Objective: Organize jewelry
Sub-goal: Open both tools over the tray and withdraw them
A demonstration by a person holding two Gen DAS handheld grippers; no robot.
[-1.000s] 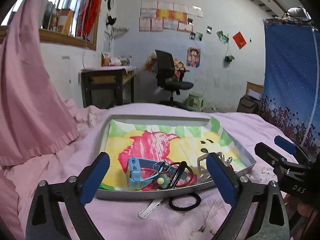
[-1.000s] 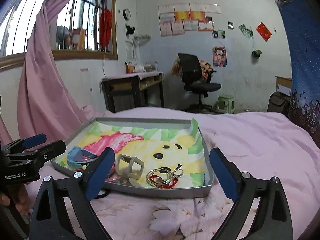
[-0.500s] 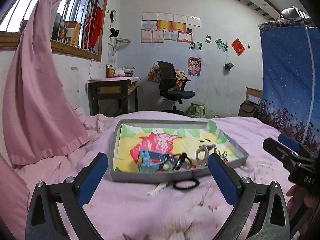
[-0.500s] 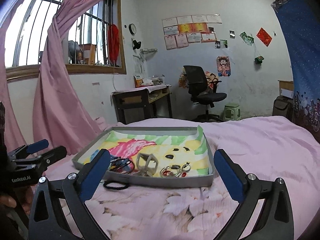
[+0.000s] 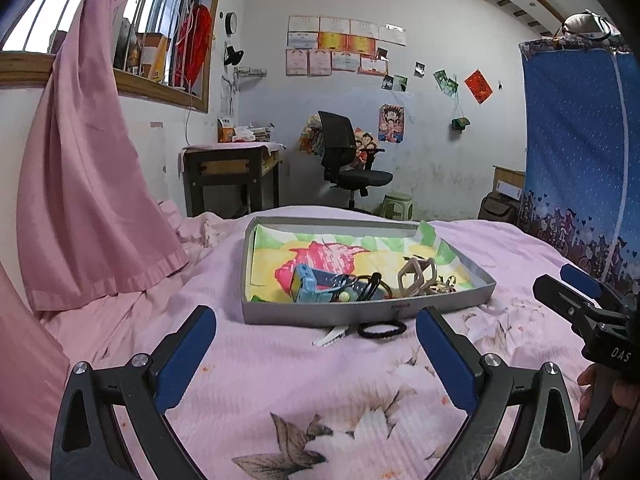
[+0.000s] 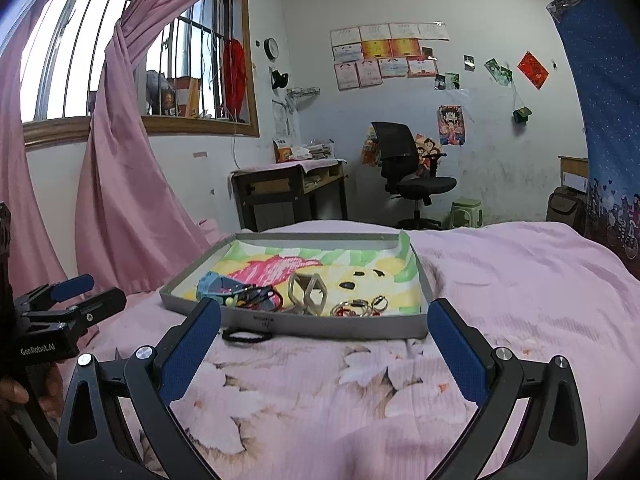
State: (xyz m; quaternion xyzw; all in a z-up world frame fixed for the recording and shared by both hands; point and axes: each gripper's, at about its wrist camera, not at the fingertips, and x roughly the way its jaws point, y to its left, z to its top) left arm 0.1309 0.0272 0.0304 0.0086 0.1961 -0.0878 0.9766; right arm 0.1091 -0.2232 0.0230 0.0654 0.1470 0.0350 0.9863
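1. A pink floral bedspread (image 6: 360, 392) covers the bed, and a shallow grey tray (image 6: 320, 325) lined with a bright cartoon print sits on it.
2. Inside the tray lie a light-blue strap-like piece (image 5: 305, 283), a beige geometric hair claw (image 6: 308, 294), dark loops and clips, and some silver rings with a red thread (image 6: 358, 308) toward the right front corner.
3. A black hair tie (image 5: 381, 329) lies on the bedspread just in front of the tray's near wall, and a small white clip (image 5: 330, 336), possibly a hair clip, lies beside it.
4. The left tool (image 5: 316, 346) hovers over the bedspread short of the tray, its blue-padded fingers spread wide and holding nothing.
5. The right tool (image 6: 324, 338) is likewise spread wide and empty, near the tray's front edge.
6. Behind the bed stand a dark desk (image 6: 288, 192), a black office chair (image 6: 412, 176) and a green stool (image 6: 466, 212).
7. Pink curtains (image 6: 120, 184) hang by a barred window; a blue patterned curtain (image 5: 580, 152) hangs at the right.
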